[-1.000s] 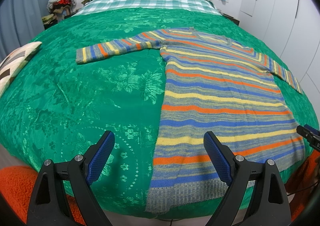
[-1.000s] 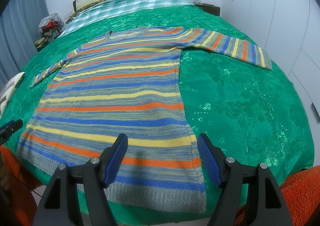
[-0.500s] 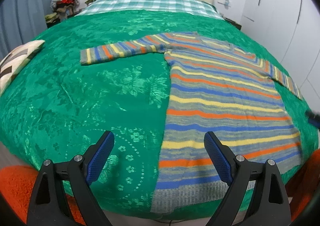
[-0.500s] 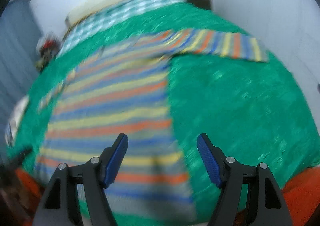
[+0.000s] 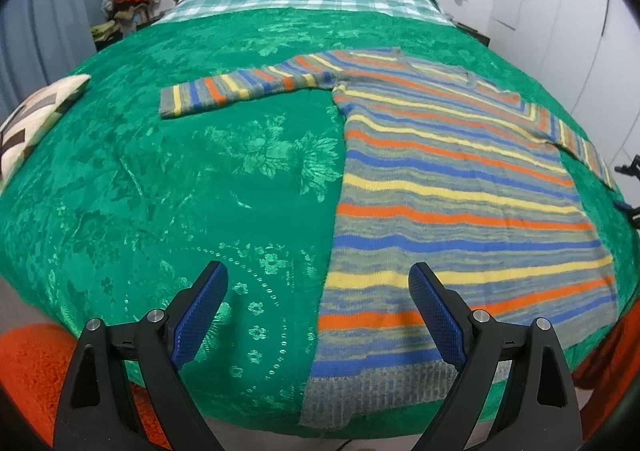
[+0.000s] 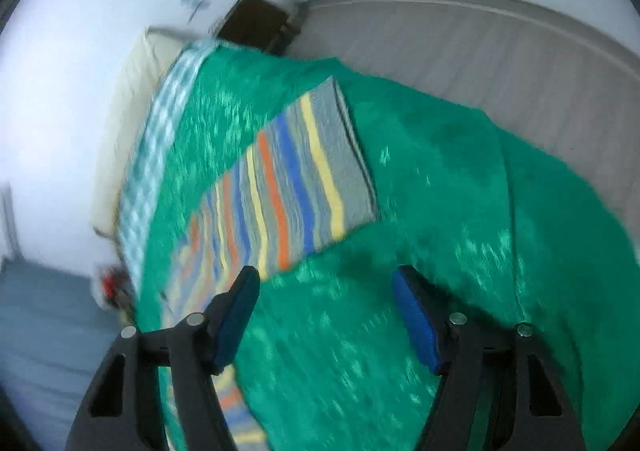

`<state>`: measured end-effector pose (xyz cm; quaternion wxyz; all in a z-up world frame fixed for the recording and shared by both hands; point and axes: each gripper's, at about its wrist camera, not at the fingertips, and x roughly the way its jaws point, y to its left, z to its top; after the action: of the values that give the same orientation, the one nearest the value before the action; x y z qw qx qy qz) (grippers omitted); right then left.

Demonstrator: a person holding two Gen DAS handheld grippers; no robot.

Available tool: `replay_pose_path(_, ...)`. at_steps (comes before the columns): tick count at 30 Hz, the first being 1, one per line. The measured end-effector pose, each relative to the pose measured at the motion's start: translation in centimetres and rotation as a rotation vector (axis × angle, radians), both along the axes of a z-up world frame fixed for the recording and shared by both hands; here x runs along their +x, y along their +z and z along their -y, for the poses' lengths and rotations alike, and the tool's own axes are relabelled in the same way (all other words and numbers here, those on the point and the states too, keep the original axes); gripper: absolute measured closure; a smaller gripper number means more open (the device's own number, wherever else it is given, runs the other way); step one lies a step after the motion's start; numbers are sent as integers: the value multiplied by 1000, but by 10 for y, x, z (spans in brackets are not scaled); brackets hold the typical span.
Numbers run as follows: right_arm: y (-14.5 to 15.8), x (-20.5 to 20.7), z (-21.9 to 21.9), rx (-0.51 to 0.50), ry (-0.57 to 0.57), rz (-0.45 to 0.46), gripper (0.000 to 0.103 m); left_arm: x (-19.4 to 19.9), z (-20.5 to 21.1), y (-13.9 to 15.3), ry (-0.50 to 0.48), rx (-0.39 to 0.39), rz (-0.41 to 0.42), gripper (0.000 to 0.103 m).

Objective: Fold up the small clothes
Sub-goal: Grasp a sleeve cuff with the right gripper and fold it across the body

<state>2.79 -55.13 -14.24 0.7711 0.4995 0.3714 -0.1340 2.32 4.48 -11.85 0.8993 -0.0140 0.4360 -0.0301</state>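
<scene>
Striped sweater (image 5: 452, 187) lies flat on the bed (image 5: 168, 187), soft and floppy (grab cuff (image 6: 352, 155) or hem), left tool (image 5: 318, 315) and right tool (image 6: 325, 315) both wide, empty.

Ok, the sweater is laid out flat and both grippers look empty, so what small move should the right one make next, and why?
Probably bring the right gripper down onto the cuff end of the striped sleeve ahead of it and close there. The sweater lies fully spread on the green bedspread with both sleeves out, nothing is folded yet, and that gripper is open and empty. The view is blurred, so slow down first.
</scene>
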Motion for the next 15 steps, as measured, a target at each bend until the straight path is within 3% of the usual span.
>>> replay_pose_path(5,-13,31,5,24,-59,24,36,5,1,-8,15,6,-38,10)
replay_pose_path(8,-18,43,7,33,-96,42,46,5,1,-10,23,14,-41,10)
replay_pose_path(10,-14,47,11,17,-98,38,93,5,0,-10,29,8,-43,10)
replay_pose_path(12,3,54,5,-62,-75,9,96,5,-1,-11,33,0,-45,10)
replay_pose_path(15,53,71,-10,-241,15,38,96,7,-1,-12,30,-17,-49,10)
